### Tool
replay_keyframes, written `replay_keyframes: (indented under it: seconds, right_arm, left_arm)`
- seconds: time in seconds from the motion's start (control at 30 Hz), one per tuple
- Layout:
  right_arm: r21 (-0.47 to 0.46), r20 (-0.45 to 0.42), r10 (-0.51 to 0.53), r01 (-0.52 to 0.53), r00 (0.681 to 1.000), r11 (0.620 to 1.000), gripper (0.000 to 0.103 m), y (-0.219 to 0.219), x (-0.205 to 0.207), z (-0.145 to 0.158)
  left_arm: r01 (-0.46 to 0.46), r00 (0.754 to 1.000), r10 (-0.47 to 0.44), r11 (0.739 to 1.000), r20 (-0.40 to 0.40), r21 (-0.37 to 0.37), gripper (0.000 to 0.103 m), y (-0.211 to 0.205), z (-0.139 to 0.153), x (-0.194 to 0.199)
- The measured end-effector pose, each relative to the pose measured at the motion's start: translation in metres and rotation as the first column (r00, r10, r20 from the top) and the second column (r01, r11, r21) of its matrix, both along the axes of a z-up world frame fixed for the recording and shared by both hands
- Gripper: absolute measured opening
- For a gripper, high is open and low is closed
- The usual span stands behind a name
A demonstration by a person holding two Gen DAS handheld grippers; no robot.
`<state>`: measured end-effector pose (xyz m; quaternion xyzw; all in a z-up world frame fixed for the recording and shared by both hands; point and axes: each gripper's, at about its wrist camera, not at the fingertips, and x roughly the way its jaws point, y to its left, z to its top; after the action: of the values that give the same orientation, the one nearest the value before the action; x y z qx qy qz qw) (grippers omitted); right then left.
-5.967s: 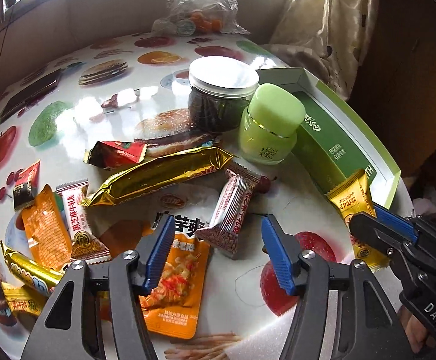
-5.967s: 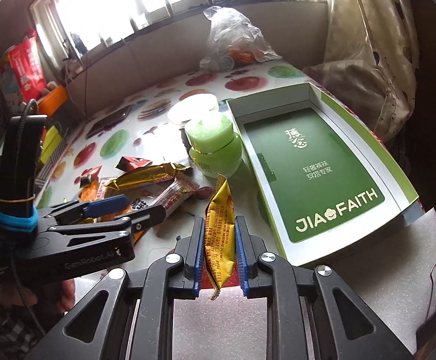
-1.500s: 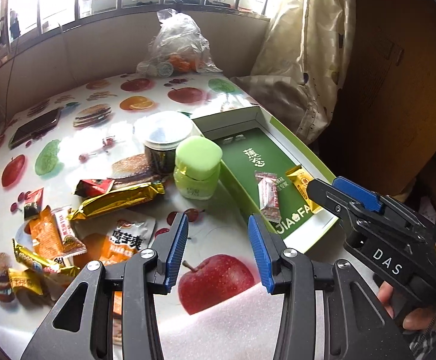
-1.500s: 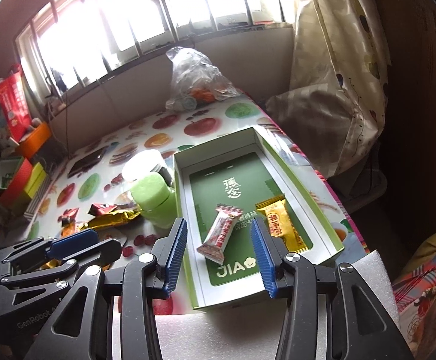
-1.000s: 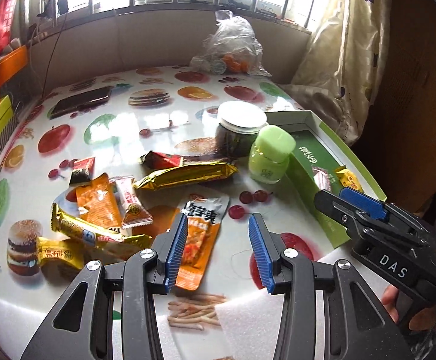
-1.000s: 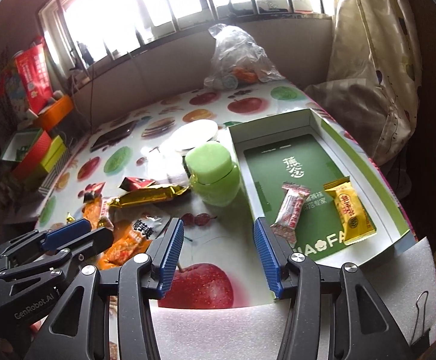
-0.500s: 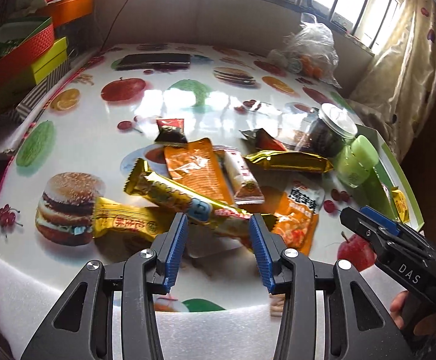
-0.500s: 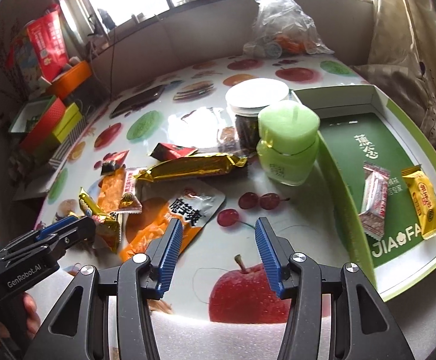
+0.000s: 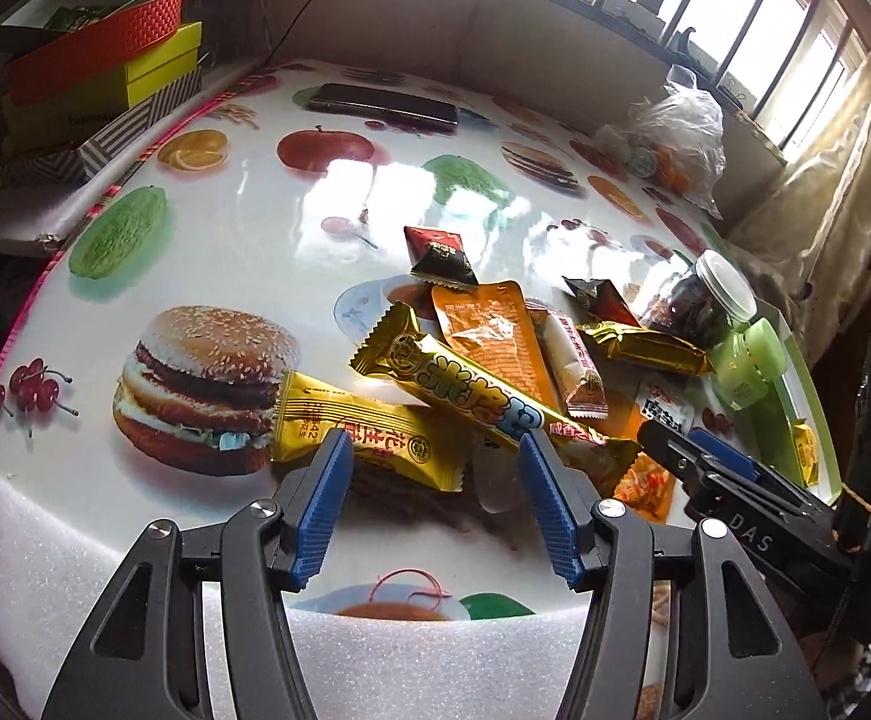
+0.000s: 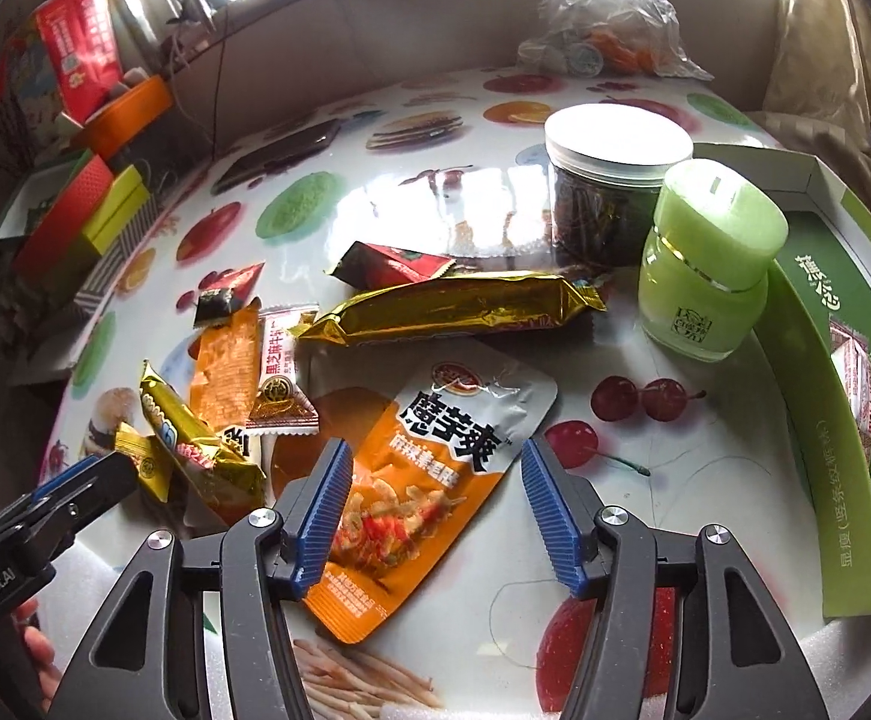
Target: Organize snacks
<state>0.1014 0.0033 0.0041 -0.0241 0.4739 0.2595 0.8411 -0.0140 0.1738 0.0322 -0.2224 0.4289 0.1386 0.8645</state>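
Snacks [image 9: 483,396] lie heaped in crinkled gold and orange wrappers.

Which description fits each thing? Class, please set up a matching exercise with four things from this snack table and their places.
Things:
1. orange pouch
2. phone
3. green jar
4. plastic bag

Places:
A. far edge of the table, under the window
B. beside the green box, in front of the white-lidded jar
C. between the open right gripper's fingers
D. far side of the table, lying flat

Pairs: 1-C, 2-D, 3-B, 4-A

Glossy foil wrapper [image 10: 459,309]; glossy tablecloth [image 9: 243,252]
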Motion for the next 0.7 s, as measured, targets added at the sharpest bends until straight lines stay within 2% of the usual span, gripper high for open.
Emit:
replay_keyframes:
  seconds: [0.23, 0.33, 0.5, 0.53, 0.63, 0.7]
  right_arm:
    - [-0.118, 0.085, 0.047, -0.037, 0.995, 0.992, 0.064, 0.021, -0.007, -0.005]
    - [-0.158, 0.113, 0.077, -0.059, 0.991, 0.986, 0.064, 0.023, -0.012, -0.007]
    - [-0.155, 0.111, 0.092, -0.074, 0.990, 0.985, 0.064, 0.016, -0.012, -0.007]
    - [-0.155, 0.112, 0.091, -0.073, 0.990, 0.985, 0.063, 0.014, -0.013, -0.006]
    - [-0.152, 0.120, 0.083, -0.064, 0.989, 0.986, 0.053, 0.009, -0.014, -0.005]
    - [-0.151, 0.121, 0.075, -0.056, 0.990, 0.987, 0.052, 0.004, -0.013, -0.005]
  left_arm:
    - [-0.041, 0.999, 0.042, 0.995, 0.003, -0.090, 0.059, 0.007, 0.001, 0.013]
    - [-0.026, 1.000, 0.026, 0.995, -0.002, -0.097, 0.059, 0.002, -0.001, 0.021]
    - [-0.013, 1.000, 0.010, 0.993, -0.029, -0.116, 0.059, -0.005, -0.007, 0.033]
    - [-0.013, 0.999, 0.009, 0.994, -0.035, -0.113, 0.059, -0.006, -0.008, 0.034]
    - [-0.016, 0.998, 0.010, 0.993, -0.057, -0.115, 0.059, -0.009, -0.011, 0.039]
    - [-0.025, 0.997, 0.017, 0.993, -0.075, -0.112, 0.059, -0.010, -0.013, 0.042]
